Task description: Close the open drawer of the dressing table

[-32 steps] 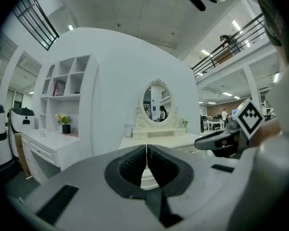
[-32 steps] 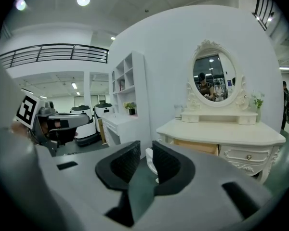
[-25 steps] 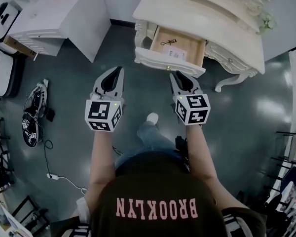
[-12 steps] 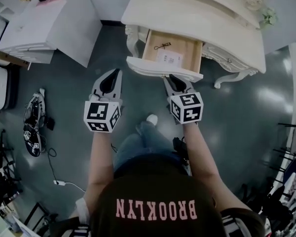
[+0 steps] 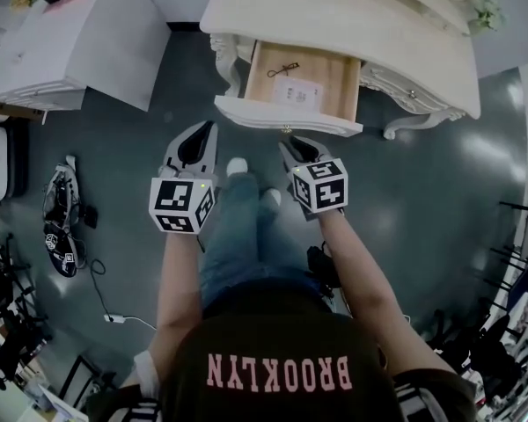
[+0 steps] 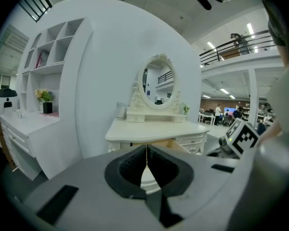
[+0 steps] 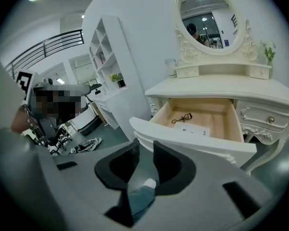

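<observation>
in the head view the left gripper point(image 5: 210, 127) hangs at about 7 o'clock from the drawer point(image 5: 282, 114), apart from its front. its jaws are pressed together with nothing between them. i judge it is closed because it has no work here. the person's shoe point(image 5: 238, 166) is set forward between the two grippers, probably to bring the body nearer for the push.

the drawer stands pulled out of the dressing table point(image 5: 334, 20) toward 6 o'clock, straight at 12 o'clock from the person. a small dark metal tool point(image 5: 282, 69) and a white card point(image 5: 297, 90) lie flat on its bottom, low enough that they should not hinder the closing.

the right gripper point(image 5: 287, 144) is at 6 o'clock of the drawer front, near its middle and just beside the small knob point(image 5: 287, 130). whether it touches i cannot tell. its jaws have just been opening and stand at a narrow gap with nothing held. in the right gripper view only the leg and shoe show through them. the middle is chosen, i think, so that the drawer slides straight toward 12 o'clock and does not jam.
</observation>
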Tool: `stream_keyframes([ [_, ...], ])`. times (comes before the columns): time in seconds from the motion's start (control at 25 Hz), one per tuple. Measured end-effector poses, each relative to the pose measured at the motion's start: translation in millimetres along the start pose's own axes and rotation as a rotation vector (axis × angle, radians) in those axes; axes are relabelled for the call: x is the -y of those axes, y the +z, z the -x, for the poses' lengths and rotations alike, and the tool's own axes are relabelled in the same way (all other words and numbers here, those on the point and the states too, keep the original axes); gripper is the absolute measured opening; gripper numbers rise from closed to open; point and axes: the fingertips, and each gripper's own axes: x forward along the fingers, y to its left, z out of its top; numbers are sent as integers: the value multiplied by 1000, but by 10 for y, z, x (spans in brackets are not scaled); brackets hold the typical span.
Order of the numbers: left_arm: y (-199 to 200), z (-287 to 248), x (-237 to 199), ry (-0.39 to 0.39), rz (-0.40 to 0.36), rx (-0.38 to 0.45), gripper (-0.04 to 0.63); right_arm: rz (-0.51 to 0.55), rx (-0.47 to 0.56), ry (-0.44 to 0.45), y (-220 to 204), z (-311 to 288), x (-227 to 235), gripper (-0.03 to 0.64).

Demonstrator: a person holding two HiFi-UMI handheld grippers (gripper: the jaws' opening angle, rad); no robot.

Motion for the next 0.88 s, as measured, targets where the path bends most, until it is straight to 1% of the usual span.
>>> stream_keyframes([
  [0.16, -112, -122, -13, -25, -10, -36, 5, -7, -55, -42, -177, -219, 187, 71],
  [0.4, -289, -269, -128, -48, -9, -83, 5, -106, -109, -120, -418, -498, 405, 131],
  [0.64, -401, -478, -277, -60, 7, -111, 5, -187, -141, -192, -556, -711, 587, 147],
  [0.76, -420, -552, -296, -80, 1, -120, 5, -216, -146, -208, -587, -777, 633, 164],
  [0.88, -444, -603, -343, -87, 3, -132, 5, -220, -165, -216, -608, -846, 638, 176],
])
